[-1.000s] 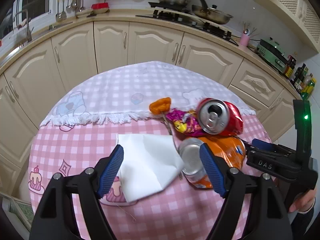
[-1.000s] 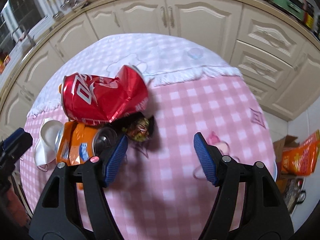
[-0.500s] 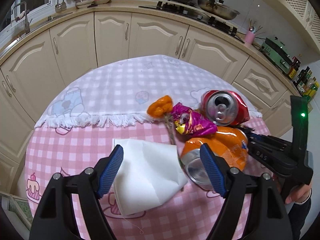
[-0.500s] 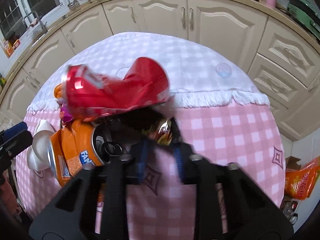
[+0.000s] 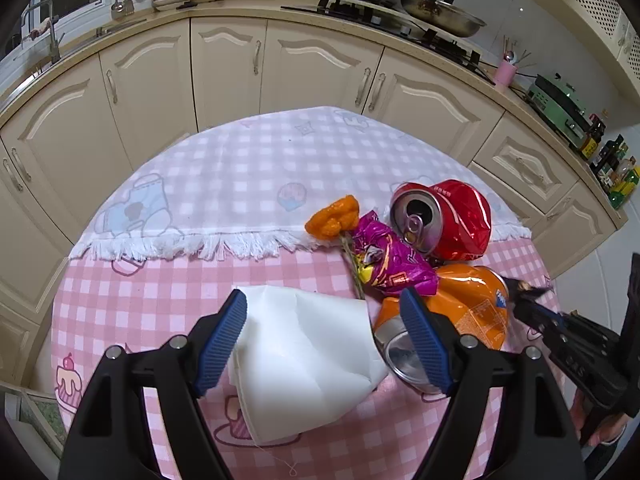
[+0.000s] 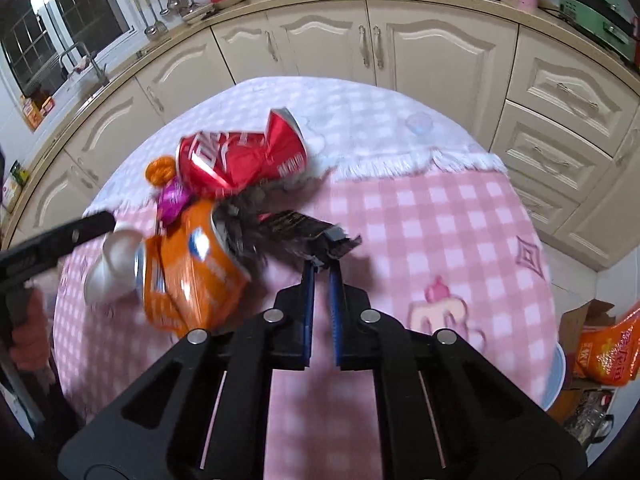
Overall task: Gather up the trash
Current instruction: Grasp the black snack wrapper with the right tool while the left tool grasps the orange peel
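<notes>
Trash is sitting heaped on the pink checked tablecloth (image 5: 168,304). The right gripper (image 6: 322,268) is pinching a dark wrapper (image 6: 304,226) between its closed fingers, just beside the crushed orange can (image 6: 188,276). The left gripper (image 5: 324,340) is hovering with its jaws wide, straddling a white crumpled napkin (image 5: 300,356) without pressing on it. Beyond the napkin, a purple wrapper (image 5: 390,264) and an orange peel (image 5: 332,216) are lying against the crushed red can (image 5: 452,220).
</notes>
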Available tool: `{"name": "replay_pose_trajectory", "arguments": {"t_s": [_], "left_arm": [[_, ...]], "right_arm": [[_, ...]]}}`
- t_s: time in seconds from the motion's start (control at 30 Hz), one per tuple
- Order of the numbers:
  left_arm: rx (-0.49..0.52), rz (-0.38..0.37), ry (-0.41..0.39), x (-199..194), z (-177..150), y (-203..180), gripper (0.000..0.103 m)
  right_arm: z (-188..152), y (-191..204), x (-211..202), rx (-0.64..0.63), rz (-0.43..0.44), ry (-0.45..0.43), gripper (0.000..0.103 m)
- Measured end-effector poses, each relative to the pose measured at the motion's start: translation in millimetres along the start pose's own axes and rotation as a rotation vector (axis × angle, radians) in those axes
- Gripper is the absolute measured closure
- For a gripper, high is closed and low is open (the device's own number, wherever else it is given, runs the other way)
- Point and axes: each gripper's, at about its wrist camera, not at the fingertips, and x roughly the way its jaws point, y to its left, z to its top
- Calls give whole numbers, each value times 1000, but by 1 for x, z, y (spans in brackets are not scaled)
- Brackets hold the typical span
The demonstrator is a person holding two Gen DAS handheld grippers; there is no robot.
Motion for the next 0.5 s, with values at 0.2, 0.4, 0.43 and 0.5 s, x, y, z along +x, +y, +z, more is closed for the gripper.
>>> {"name": "replay_pose_trajectory", "arguments": {"t_s": [0.2,0.4,0.43,0.5], "left_arm": [[5,-4,7,3,-1,1,26],[4,-12,0,0,-2,3,26],[1,-12,0,0,-1,4,26],[-10,-12,6,0,-1,5,26]], "right_arm": [[-9,-2,-23,-53,-97,-47,26],[13,10,-5,-199,-86,-1,26],[17,11,4,-218,-73,25,26],[18,11,21,-222,-35,72,29]]}}
